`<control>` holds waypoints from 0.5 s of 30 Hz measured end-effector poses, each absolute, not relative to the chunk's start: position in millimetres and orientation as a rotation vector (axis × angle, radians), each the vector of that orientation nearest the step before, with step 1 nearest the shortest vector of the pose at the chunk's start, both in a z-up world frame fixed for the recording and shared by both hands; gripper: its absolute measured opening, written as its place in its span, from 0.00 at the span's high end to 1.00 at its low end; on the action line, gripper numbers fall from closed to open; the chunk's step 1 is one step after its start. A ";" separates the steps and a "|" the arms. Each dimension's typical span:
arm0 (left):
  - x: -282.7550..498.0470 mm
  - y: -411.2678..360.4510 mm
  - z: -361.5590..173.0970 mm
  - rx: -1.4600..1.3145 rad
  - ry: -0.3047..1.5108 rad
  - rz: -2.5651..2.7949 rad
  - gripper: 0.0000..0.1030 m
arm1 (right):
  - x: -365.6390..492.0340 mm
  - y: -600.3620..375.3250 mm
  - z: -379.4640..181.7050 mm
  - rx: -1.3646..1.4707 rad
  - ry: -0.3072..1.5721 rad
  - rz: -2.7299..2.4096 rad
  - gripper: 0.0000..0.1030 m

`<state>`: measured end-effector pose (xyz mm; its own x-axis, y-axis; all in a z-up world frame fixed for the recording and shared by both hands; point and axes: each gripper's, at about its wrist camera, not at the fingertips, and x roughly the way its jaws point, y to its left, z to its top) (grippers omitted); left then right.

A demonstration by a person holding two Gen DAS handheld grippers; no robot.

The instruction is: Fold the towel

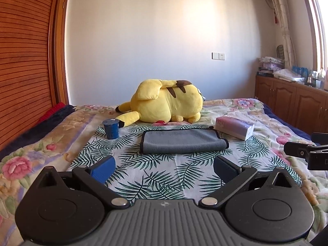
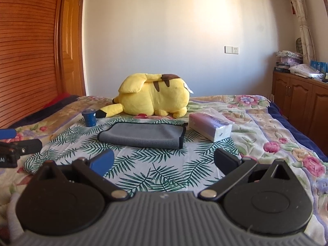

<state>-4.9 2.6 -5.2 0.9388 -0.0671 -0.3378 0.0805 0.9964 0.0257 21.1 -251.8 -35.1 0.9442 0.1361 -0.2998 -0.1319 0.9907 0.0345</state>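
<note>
A grey towel [image 1: 183,141] with a dark hem lies folded over on a leaf-print cloth [image 1: 151,176] on the bed; it also shows in the right wrist view [image 2: 143,135]. My left gripper [image 1: 164,168] is open and empty, hovering just short of the towel's near edge. My right gripper [image 2: 164,160] is open and empty too, a little nearer than the towel. Part of the right gripper shows at the right edge of the left wrist view [image 1: 307,153], and part of the left one at the left edge of the right wrist view [image 2: 18,147].
A yellow plush toy [image 1: 166,106] lies behind the towel. A blue cup [image 1: 111,128] stands at its left and a tissue pack [image 1: 235,128] at its right. A wooden wardrobe [image 1: 24,61] is at the left and low cabinets [image 1: 291,98] at the right.
</note>
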 end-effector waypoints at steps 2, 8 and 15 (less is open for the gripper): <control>-5.0 3.7 -4.1 0.036 0.339 -0.074 0.16 | 20.2 -252.1 -34.6 0.016 0.298 0.132 0.00; -7.3 5.2 -2.2 0.033 0.321 -0.073 0.16 | 17.9 -252.6 -33.4 0.016 0.277 0.117 0.00; -6.6 5.0 -2.3 0.039 0.320 -0.075 0.16 | 17.8 -253.4 -33.0 0.015 0.270 0.107 0.00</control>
